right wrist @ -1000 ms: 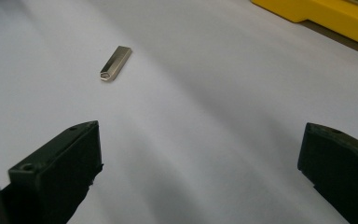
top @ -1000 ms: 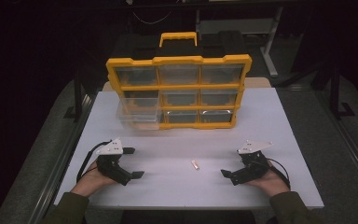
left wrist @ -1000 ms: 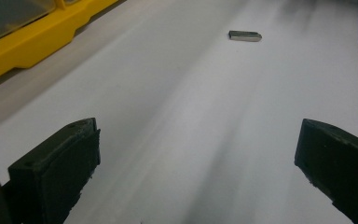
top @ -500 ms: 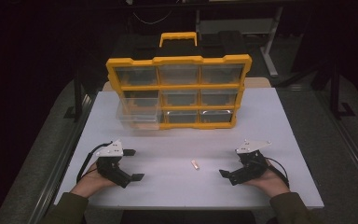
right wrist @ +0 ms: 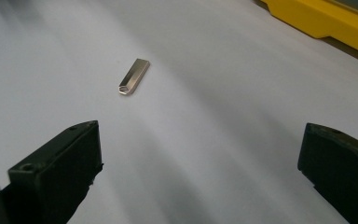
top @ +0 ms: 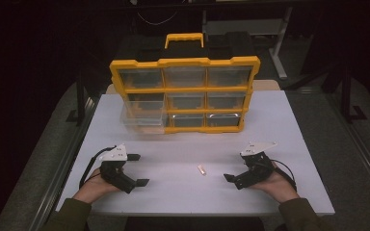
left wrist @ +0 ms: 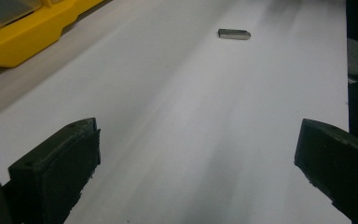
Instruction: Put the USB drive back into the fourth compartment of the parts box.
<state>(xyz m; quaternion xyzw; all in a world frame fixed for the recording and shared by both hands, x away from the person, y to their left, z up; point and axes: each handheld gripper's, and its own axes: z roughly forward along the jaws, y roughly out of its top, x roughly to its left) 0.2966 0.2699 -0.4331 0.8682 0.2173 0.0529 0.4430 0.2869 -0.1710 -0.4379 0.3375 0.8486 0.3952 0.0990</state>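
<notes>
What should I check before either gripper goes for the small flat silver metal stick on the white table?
1. Right gripper jaws open wide, empty: ok.
2. Left gripper jaws open wide, empty: ok.
3. Small flat silver metal stick lies flat, apart from both grippers: ok.
4. White table bare around the stick: ok.
5. Yellow drawer organiser stands well behind, one clear lower-left drawer pulled out: ok.
6. Stick's intended drawer: cannot tell.

One yellow organiser case stands at the far side of the white tabletop, showing nine clear drawers in three rows of three. One small metal USB stick lies near the front. Two hand-held grippers are present: left hand-held gripper and right hand-held gripper.
</notes>
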